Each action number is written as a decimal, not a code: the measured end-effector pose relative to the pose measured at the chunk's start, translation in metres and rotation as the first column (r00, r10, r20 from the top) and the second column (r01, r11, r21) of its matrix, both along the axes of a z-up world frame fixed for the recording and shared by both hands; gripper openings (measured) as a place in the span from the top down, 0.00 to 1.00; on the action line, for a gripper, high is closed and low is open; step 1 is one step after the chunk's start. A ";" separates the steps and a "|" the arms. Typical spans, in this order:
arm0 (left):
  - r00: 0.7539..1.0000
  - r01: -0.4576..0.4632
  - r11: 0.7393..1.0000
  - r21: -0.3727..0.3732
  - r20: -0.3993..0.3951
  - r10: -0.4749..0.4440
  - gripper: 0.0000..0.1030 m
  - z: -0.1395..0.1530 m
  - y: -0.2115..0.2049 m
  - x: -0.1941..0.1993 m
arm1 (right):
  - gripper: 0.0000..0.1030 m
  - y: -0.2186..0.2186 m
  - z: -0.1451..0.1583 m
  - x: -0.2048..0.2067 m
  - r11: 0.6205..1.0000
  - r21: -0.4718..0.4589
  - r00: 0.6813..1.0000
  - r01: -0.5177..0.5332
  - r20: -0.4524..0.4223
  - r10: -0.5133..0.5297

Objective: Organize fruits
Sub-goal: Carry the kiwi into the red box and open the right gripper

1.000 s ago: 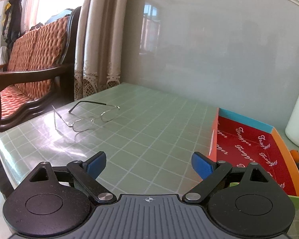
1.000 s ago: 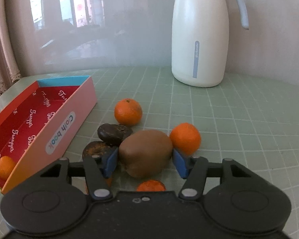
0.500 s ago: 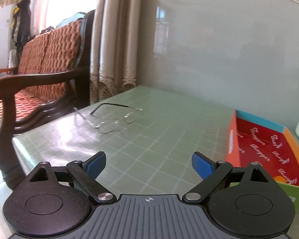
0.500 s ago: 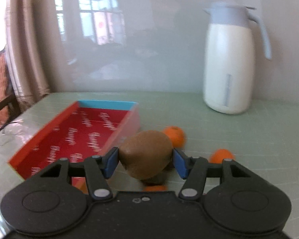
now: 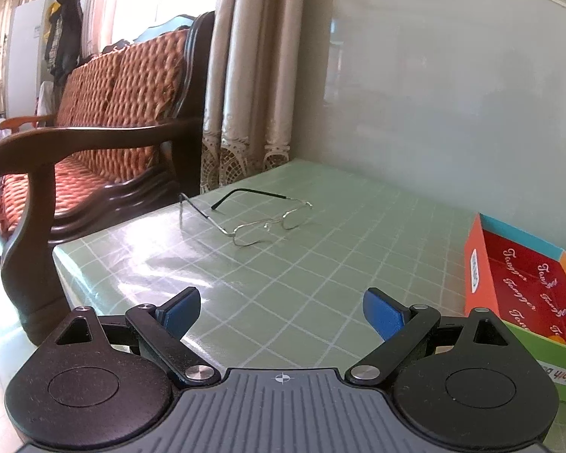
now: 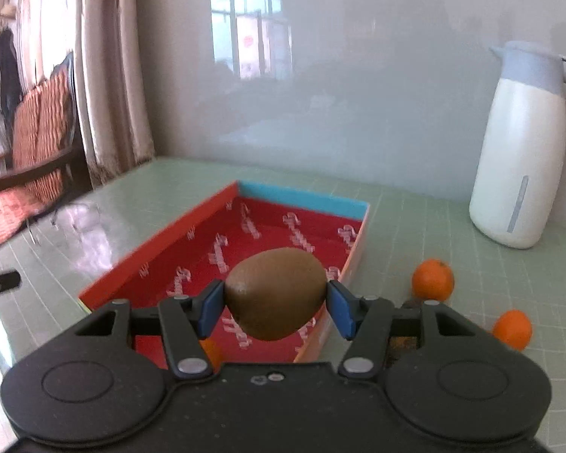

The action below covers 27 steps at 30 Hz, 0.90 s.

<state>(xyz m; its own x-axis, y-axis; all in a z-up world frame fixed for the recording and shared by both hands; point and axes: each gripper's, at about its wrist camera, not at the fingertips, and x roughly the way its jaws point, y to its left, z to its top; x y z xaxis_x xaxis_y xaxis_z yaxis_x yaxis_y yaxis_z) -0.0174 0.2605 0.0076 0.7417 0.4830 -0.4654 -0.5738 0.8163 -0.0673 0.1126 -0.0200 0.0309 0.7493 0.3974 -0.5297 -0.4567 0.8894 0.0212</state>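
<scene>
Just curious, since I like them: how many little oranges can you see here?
3. One mandarin and a second mandarin lie on the table right of the red box; a third mandarin peeks out inside it, behind the tool. More may be hidden.

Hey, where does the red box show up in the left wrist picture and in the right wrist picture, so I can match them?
Left wrist view: the red box sits at the far right edge, partly cut off.
Right wrist view: it fills the lower centre, beyond the kiwi gripped by the right gripper.
Shared landmark: the box's blue end wall, nearest the glossy wall in both views.
</scene>
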 end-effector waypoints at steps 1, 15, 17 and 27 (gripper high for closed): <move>1.000 0.005 1.000 0.004 0.001 -0.005 0.10 0.000 -0.001 0.000 | 0.43 -0.001 -0.002 -0.001 1.000 -0.003 1.000 0.001 0.002 -0.001; 0.999 0.049 0.999 0.023 0.011 -0.049 0.10 0.006 -0.020 0.008 | 0.23 -0.080 0.015 -0.001 0.971 0.146 0.979 0.192 0.039 -0.199; 0.998 0.055 0.998 0.021 0.015 -0.055 0.10 0.007 -0.022 0.008 | 0.23 -0.094 0.013 0.000 0.962 0.145 0.971 0.232 0.031 -0.239; 0.989 0.144 0.989 0.025 0.041 -0.145 0.10 0.012 -0.052 0.022 | 0.23 -0.158 0.009 0.000 0.913 0.143 0.922 0.382 0.009 -0.387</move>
<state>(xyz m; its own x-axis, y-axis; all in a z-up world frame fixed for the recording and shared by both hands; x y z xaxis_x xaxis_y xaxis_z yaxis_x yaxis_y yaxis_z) 0.0048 0.2080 0.0200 0.8234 0.3789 -0.4223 -0.4466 0.8920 -0.0704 0.1123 -0.1780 0.0403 0.8765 0.1407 -0.4604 -0.0829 0.9862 0.1435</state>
